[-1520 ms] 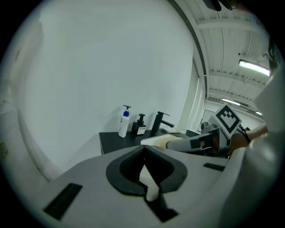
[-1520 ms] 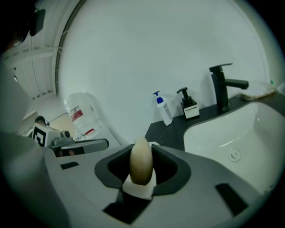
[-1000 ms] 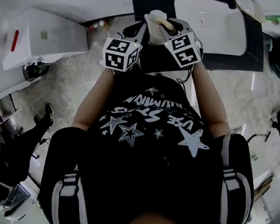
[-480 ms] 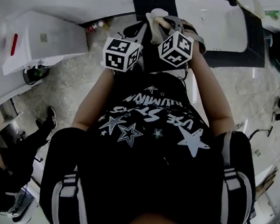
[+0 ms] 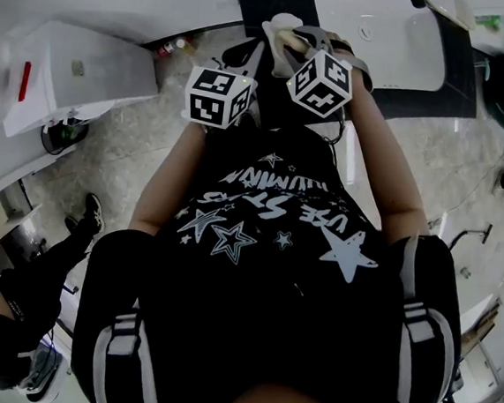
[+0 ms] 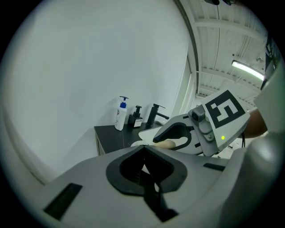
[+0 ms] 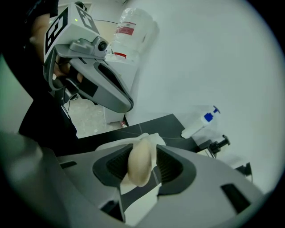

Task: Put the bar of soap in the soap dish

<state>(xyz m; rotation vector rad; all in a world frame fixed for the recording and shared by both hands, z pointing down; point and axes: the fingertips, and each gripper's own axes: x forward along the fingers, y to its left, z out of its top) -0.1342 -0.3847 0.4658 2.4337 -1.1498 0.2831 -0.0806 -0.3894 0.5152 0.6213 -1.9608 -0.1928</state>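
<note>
The right claw point(image 7: 142, 156) grasps the bar of soap point(image 7: 138, 164) upright between jaws that have just been opening. A white piece point(image 7: 154, 139), perhaps the soap dish, sits just beyond it. The left claw point(image 6: 144, 173) is clenched and empty. Seating the soap looks unfinished.

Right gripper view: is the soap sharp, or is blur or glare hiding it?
In the right gripper view the bar of soap is slightly soft but evenly lit, no glare, with fisheye bending at the edges; in the head view it is tiny, and the sink is very bright.
</note>
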